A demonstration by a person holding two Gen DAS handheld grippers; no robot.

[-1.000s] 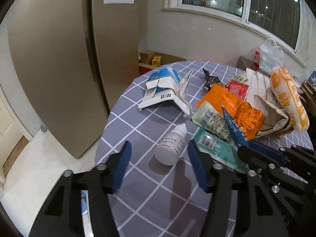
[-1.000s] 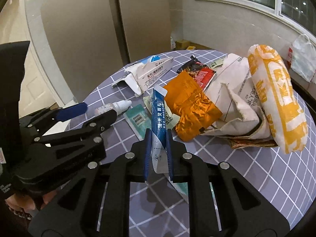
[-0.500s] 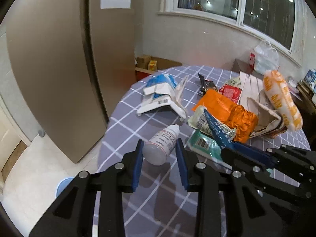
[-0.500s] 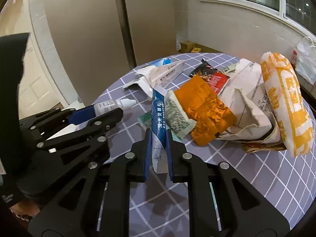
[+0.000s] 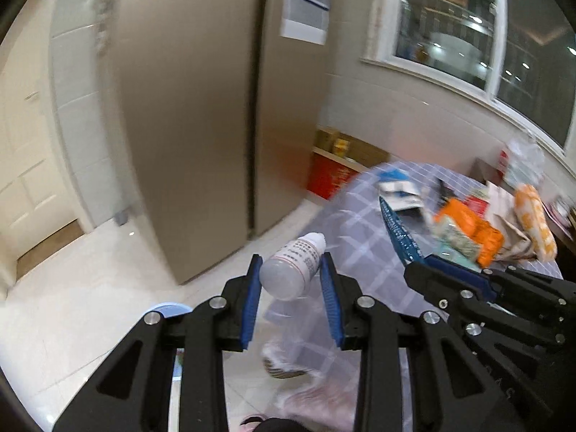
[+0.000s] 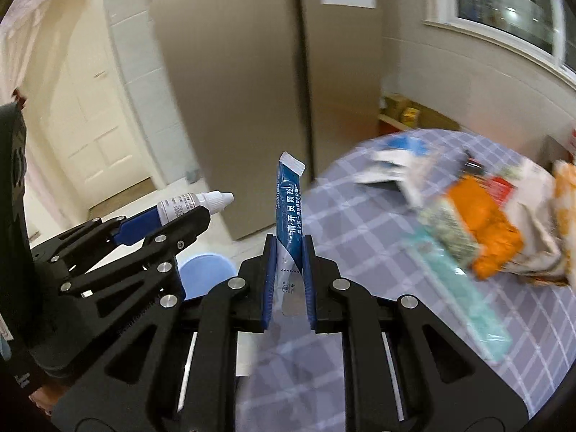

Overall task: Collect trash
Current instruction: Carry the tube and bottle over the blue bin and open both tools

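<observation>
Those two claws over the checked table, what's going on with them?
A person is clearing trash with a claw in each hand. The left claw grips a small white dropper bottle; the right claw is shut on a blue sachet. Both items are lifted off the table, out past its edge over the floor. A blue bin sits on the floor below. More wrappers, including an orange one, remain on the table.

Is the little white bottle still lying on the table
No, the white bottle is clamped between the pads of the left gripper and held up over the floor, off the checked table.
</observation>
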